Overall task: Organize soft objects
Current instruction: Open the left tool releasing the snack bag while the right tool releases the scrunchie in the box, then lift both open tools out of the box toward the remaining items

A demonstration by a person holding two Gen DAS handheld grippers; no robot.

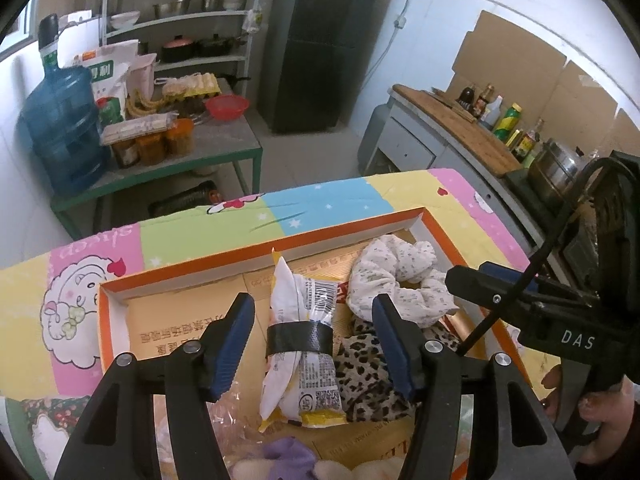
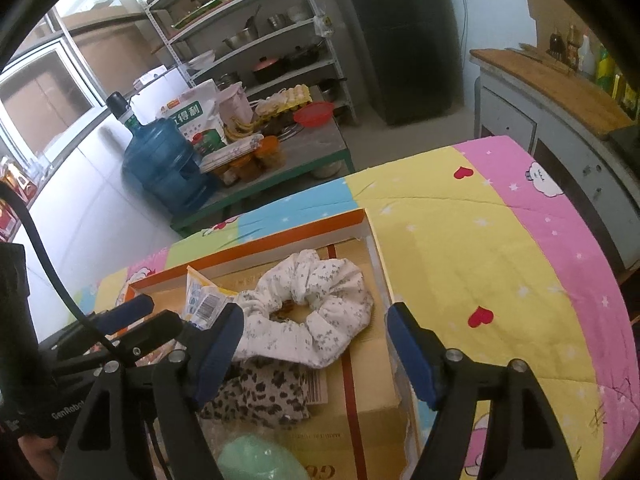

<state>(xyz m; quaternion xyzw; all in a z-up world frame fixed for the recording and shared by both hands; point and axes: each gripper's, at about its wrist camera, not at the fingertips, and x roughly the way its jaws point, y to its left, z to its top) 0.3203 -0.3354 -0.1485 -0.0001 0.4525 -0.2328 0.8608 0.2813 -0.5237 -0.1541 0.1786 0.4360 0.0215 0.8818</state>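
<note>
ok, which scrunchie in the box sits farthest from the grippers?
The white floral scrunchie, by the box's far corner; the leopard-print scrunchie lies nearer.

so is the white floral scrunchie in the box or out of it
In. The white floral scrunchie lies inside the orange-rimmed box, on its cardboard floor near the far right corner, partly over the leopard-print cloth.

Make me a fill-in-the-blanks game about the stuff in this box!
1. The snack packet has a band of ____ tape around its middle.
2. The white scrunchie lies inside the ____-rimmed box.
3. The other scrunchie has a ____ print.
4. The left gripper and right gripper both have jaws that stand ____.

Missing words: black; orange; leopard; open
</note>
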